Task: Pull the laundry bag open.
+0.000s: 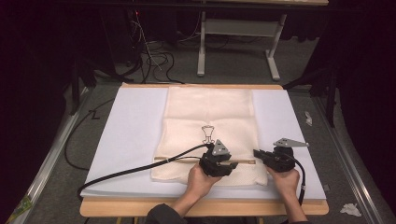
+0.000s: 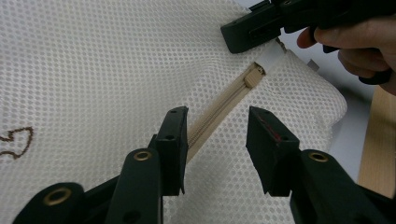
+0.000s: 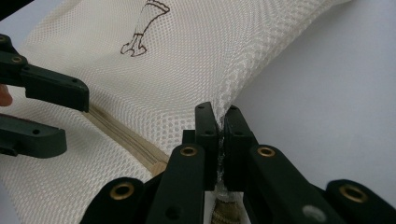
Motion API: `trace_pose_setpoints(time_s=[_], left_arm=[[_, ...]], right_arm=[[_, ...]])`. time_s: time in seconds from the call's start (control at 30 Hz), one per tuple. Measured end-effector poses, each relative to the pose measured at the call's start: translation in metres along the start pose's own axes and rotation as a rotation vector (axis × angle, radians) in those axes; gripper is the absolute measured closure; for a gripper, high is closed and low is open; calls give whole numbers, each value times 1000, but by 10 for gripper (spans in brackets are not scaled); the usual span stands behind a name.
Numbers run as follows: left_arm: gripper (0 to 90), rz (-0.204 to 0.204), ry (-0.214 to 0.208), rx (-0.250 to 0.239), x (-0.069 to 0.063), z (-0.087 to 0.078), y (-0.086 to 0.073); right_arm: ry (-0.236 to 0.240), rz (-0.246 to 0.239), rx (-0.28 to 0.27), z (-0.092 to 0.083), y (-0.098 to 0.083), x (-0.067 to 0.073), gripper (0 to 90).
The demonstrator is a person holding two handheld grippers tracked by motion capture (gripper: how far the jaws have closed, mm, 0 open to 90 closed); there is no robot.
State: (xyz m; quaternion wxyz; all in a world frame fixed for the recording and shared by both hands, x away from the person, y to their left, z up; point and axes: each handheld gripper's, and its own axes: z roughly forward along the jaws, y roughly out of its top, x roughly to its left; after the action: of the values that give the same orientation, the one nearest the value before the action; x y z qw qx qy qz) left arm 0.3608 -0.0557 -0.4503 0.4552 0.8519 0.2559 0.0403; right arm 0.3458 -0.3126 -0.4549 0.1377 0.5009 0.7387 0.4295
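- The right gripper (image 3: 222, 121) has its jaws clamped tight on the mesh at the bag's (image 1: 210, 112) near right corner, just past the zipper's (image 2: 219, 109) end; the netting rises in a pinched ridge out of the jaws.
- That hold looks like the anchor for working the zipper. It should stay firm and pull lightly away from the other hand, so the zipper tape lies straight and taut.
- The left gripper (image 2: 217, 135) has its jaws about half open, hanging over the zipper with nothing gripped. One jaw sits right at the tape's edge; the other stands over plain mesh beside it.
- The slider (image 2: 254, 77) appears to lie farther along the tape, ahead of the left jaws and close to the right gripper's tip, so the jaws are not yet on it.
- To do this step well, I judge the left gripper should go on along the line of the tape until the slider lies between its jaws, then close squarely on the slider or its tab, not on loose netting.
- Catching mesh with the slider would likely bunch the bag and jam the teeth.
- The bag lies flat on the white sheet (image 1: 130, 121) covering the counter (image 1: 112, 208), its zipper running across near the person's edge and a small printed figure (image 1: 208, 134) beyond it.
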Motion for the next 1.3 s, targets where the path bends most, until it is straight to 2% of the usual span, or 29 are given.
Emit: trace_pose_setpoints(time_s=[0.07,0.23,0.4,0.47,0.6,0.73,0.9,1.3], left_arm=[[589,-7,-5,3,-1,2,0],[592,25,-5,11,-8,7,4],[594,0,-24,1,-7,10,6],[595,18,-19,15,-9,12,7],[595,31,-27,20,-13,16,9],[595,25,-33,26,-15,22,10],[593,49,-39,29,-22,26,12],[574,38,-44,15,-21,33,9]], right_arm=[[0,-2,1,0,0,0,882],[2,-3,-6,0,2,1,882],[8,-2,-10,-1,2,1,882],[9,-2,-11,-3,3,2,882],[11,-5,-14,-3,4,3,882],[19,-5,-17,-3,5,3,882],[25,-9,-21,-5,7,4,882],[35,-18,-22,-5,9,9,883]])
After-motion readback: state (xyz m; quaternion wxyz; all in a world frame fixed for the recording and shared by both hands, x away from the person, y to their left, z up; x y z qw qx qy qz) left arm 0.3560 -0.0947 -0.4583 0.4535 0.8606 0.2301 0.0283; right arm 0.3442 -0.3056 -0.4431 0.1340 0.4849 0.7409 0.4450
